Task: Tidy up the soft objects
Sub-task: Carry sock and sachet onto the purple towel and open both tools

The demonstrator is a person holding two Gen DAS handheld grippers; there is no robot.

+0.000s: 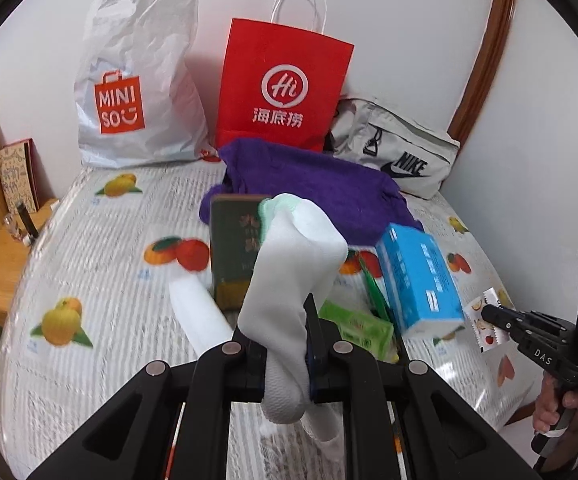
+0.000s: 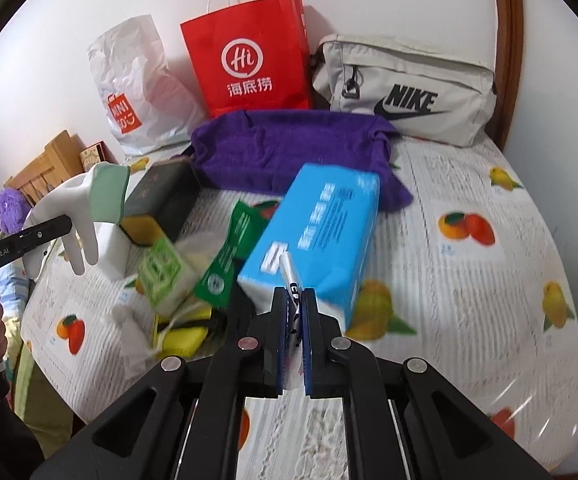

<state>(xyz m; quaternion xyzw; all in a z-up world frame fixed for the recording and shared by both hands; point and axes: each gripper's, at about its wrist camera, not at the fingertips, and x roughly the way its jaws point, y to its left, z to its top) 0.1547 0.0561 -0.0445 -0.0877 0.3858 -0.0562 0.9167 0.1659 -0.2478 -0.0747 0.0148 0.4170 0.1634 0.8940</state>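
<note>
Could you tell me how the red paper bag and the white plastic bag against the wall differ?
The red paper bag stands stiff and upright with white cord handles; the white plastic bag is crumpled and slumped, with a punched-out grip hole. The red one bears a white round logo, the white one an orange square logo. Both lean against the wall on the fruit-print cover.

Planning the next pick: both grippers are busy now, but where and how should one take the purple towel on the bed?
Grip the crumpled purple towel at its near-right corner, coming from above on the near-right side. That corner trails flat onto the open fruit-print sheet, while the blue tissue pack and dark green box crowd its near-left edge.
</note>
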